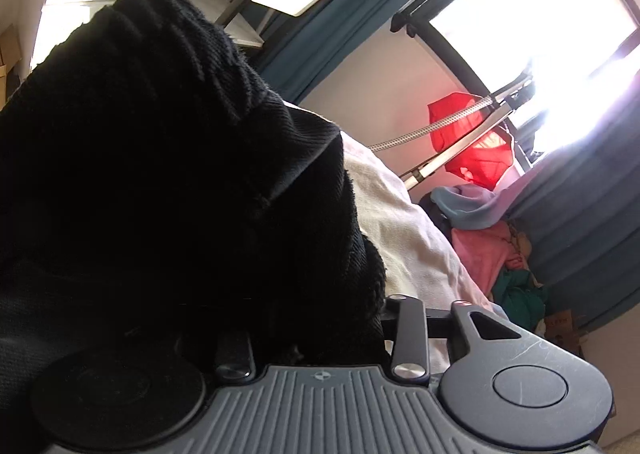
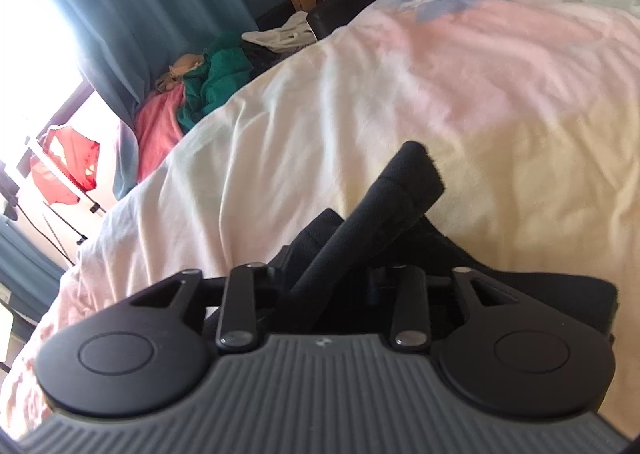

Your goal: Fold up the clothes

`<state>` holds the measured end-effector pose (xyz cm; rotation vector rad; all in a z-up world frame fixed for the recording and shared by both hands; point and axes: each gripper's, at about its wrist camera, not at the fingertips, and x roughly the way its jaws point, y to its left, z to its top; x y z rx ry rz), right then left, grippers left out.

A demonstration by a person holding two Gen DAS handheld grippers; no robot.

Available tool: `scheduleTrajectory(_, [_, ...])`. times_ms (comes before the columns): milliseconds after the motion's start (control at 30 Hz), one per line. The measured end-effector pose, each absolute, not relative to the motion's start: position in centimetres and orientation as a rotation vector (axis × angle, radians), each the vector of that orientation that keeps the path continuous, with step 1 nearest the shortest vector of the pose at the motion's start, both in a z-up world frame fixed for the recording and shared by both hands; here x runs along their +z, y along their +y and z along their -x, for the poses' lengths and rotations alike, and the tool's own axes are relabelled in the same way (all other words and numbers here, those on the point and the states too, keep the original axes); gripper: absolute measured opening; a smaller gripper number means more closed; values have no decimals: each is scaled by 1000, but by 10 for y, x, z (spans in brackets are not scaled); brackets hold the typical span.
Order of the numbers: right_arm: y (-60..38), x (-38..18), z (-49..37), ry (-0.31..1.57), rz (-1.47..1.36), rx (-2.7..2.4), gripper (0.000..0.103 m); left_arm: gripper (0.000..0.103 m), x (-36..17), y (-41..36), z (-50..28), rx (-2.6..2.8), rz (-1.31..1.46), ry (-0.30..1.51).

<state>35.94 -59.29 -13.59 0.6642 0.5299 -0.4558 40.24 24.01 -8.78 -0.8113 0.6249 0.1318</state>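
The left gripper (image 1: 320, 334) and right gripper (image 2: 332, 274) each have fingers closed on the black garment (image 1: 160, 174), held bunched above the bed (image 2: 360, 114); fold stage indeterminate, unfolded clothes pile (image 2: 192, 94) beyond its far edge.

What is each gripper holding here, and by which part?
Both grip the black knit garment: the right gripper on a bunched fold; the left gripper's hold point is hidden by cloth.

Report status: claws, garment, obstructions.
Left claw buried in black garment, state unclear. Right claw shut on it. Bed bare ahead.
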Motion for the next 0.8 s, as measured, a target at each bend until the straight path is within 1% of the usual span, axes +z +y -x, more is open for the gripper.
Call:
scheduleTrajectory(67, [-598,-127,-337,478,-671,-470,60,63,-76,241,-388,121,819,595])
scheduleTrajectory(133, [-604,-119,-311,431,-700,-466,60,66,-67,242,-368,94,836,571])
scheduleTrajectory(267, [-614,-125,-258,400,-834,-434,60,80,-57,244,-320,52,879,562])
scheduleTrajectory(367, [-610,-144,-234,415,-958,-390,60,82,-65,248,-281,38,964,574])
scheduleTrajectory(533, [-597,-177,-204,450,-1141,-310,60,82,-112,264,-252,87,1109,625])
scheduleTrajectory(667, [-586,-200,-217,467,-1239,-256,59,81,-149,276,-229,127,1226,664])
scheduleTrajectory(700, [-585,-204,-223,461,-1248,-262,59,77,-160,280,-235,140,1257,654])
scheduleTrajectory(767, [-585,-208,-236,434,-1245,-280,60,76,-161,285,-247,159,1250,617])
scheduleTrajectory(800, [-586,-209,-243,423,-1239,-291,60,66,-161,287,-254,168,1247,599])
